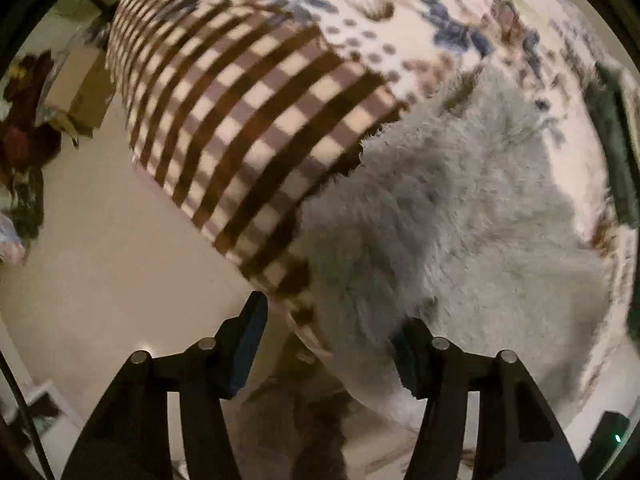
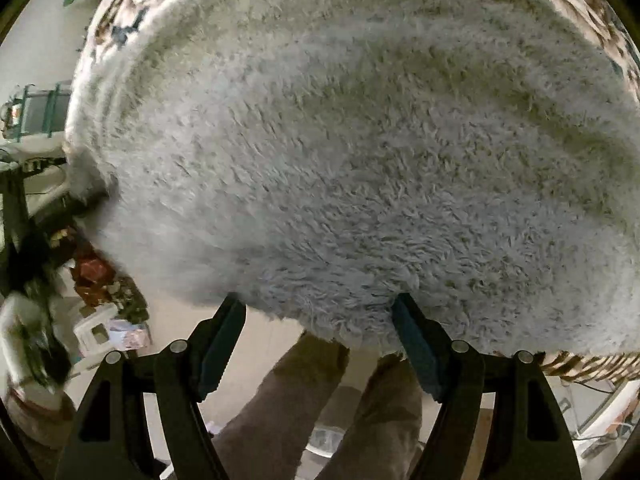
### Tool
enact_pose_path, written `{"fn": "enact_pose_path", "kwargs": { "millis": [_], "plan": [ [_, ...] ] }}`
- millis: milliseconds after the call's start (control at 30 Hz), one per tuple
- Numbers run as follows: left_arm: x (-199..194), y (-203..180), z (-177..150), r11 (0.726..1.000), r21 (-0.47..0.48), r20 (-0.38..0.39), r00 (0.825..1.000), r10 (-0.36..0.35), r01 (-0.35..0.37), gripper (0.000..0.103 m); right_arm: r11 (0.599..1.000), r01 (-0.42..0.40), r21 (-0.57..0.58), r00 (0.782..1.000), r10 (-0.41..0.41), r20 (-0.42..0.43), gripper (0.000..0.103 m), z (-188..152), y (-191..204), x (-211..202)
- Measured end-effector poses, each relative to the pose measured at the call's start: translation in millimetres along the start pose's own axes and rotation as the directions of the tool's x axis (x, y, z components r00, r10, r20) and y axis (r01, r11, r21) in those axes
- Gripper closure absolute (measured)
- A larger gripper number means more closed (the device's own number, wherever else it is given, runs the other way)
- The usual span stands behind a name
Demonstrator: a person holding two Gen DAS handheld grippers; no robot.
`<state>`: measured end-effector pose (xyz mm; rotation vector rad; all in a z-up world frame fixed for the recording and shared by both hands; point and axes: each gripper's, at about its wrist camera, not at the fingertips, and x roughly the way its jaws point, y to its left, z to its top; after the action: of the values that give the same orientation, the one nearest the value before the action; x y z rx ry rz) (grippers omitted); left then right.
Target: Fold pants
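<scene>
Left wrist view: left gripper (image 1: 328, 320) pointed down over the edge of a bed, jaws parted about halfway, nothing pinched between the blue pads (image 1: 246, 354). Fluffy grey pants (image 1: 460, 224) spread across the bedcover just ahead of the right-hand finger, with the fabric edge reaching that finger; contact not certain. Bedcover (image 1: 256, 112) shown in two patterns: brown-and-cream checks on the left, blue and brown floral print toward the top. Pale floor (image 1: 104, 272) below the bed edge on the left. Cardboard box (image 1: 80, 92) and dark, reddish clutter at far left. Small green light at lower right. Picture slightly blurred.

Right wrist view: right gripper (image 2: 320, 316) tilted steeply down, jaws spread wide, nothing gripped. Same grey pants (image 2: 360, 160) filling most of the frame, lower edge just above and between the fingertips (image 2: 404, 312); not pressed by either pad. Floral bedcover (image 2: 120, 20) visible around the upper rim, checked part at lower right. Person's legs (image 2: 304, 408) in brown trousers below, between the fingers. Assorted household clutter on the floor at left.

No brand, label or legible writing in either view.
</scene>
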<state>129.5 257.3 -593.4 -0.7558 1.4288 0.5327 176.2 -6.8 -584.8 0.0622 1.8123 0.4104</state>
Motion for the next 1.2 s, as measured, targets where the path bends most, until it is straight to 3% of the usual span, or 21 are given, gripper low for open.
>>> {"fn": "enact_pose_path", "kwargs": {
  "millis": [100, 133, 167, 267, 367, 433, 500, 567, 600, 667, 700, 767, 867, 933, 1033, 1100, 1200],
  "plan": [
    [-36.7, -24.1, 6.2, 0.996, 0.073, 0.082, 0.995, -0.061, 0.055, 0.047, 0.999, -0.005, 0.047, 0.998, 0.002, 0.068, 0.025, 13.2, -5.6, -22.0],
    [-44.5, -38.0, 12.5, 0.992, 0.112, 0.101, 0.992, -0.074, 0.063, 0.039, 0.998, -0.004, 0.063, 0.996, -0.002, 0.087, 0.025, 15.2, -3.5, -26.7],
    [-49.1, -56.4, 22.6, 0.984, 0.165, 0.11, 0.99, -0.087, 0.068, 0.03, 0.997, 0.0, 0.076, 0.995, -0.008, 0.103, 0.025, 24.7, -8.2, -30.7],
    [-41.0, -100.4, 57.7, 0.959, 0.282, 0.102, 0.992, -0.074, 0.042, 0.029, 0.99, 0.033, 0.135, 0.989, -0.052, 0.141, 0.025, 61.6, -25.0, -40.6],
    [3.3, -134.8, 95.0, 0.925, 0.378, 0.006, 1.0, 0.025, -0.026, 0.029, 0.985, 0.043, 0.168, 0.983, -0.071, 0.167, 0.025, 91.4, -37.9, -45.9],
    [40.5, -143.7, 117.9, 0.904, 0.416, -0.049, 0.99, 0.129, -0.097, 0.029, 0.984, 0.044, 0.171, 0.982, -0.074, 0.171, 0.025, 108.8, -51.8, -52.8],
    [66.1, -142.9, 130.4, 0.905, 0.419, -0.131, 0.981, 0.146, -0.079, 0.028, 0.985, 0.047, 0.168, 0.983, -0.076, 0.169, 0.025, 128.2, -57.0, -56.6],
    [79.9, -139.5, 137.3, 0.913, 0.406, -0.182, 0.977, 0.113, -0.03, 0.031, 0.984, 0.046, 0.171, 0.984, -0.074, 0.164, 0.025, 135.0, -55.3, -53.7],
    [79.8, -139.3, 138.4, 0.913, 0.407, -0.17, 0.982, 0.087, -0.01, 0.046, 0.985, 0.04, 0.169, 0.984, -0.068, 0.165, 0.025, 143.2, -61.1, -54.5],
    [73.1, -140.6, 133.7, 0.901, 0.434, -0.118, 0.992, 0.043, 0.013, 0.067, 0.985, 0.051, 0.167, 0.983, -0.079, 0.165, 0.025, 129.9, -69.0, -62.5],
    [67.1, -141.6, 130.6, 0.895, 0.446, -0.084, 0.996, 0.031, 0.01, 0.073, 0.984, 0.055, 0.169, 0.983, -0.083, 0.165, 0.025, 147.1, -61.1, -52.2],
    [49.0, -141.5, 124.3, 0.89, 0.457, 0.007, 1.0, -0.012, 0.007, 0.076, 0.982, 0.058, 0.179, 0.983, -0.087, 0.162, 0.025, 154.4, -54.7, -42.3],
    [13.2, -135.5, 130.4, 0.909, 0.415, 0.133, 0.986, -0.105, 0.041, 0.077, 0.98, 0.058, 0.191, 0.981, -0.091, 0.17, 0.025, 154.1, -57.2, -40.4],
    [7.0, -131.3, 145.9, 0.915, 0.399, 0.164, 0.977, -0.14, 0.064, 0.076, 0.978, 0.067, 0.198, 0.978, -0.104, 0.183, 0.025, 157.5, -57.6, -39.0],
    [49.8, -132.5, 153.4, 0.913, 0.408, 0.069, 0.997, -0.027, -0.003, 0.074, 0.974, 0.07, 0.216, 0.977, -0.111, 0.182, 0.025, 161.1, -62.6, -34.6],
    [47.2, -134.7, 145.2, 0.904, 0.427, 0.101, 0.995, -0.004, -0.04, 0.063, 0.97, 0.064, 0.233, 0.976, -0.109, 0.187, 0.025, 161.1, -66.9, -33.4],
    [23.4, -142.1, 126.9, 0.892, 0.441, 0.177, 0.984, 0.022, -0.099, 0.055, 0.966, 0.024, 0.258, 0.971, -0.085, 0.225, 0.025, 147.6, -80.3, -42.3]
  ]
}}
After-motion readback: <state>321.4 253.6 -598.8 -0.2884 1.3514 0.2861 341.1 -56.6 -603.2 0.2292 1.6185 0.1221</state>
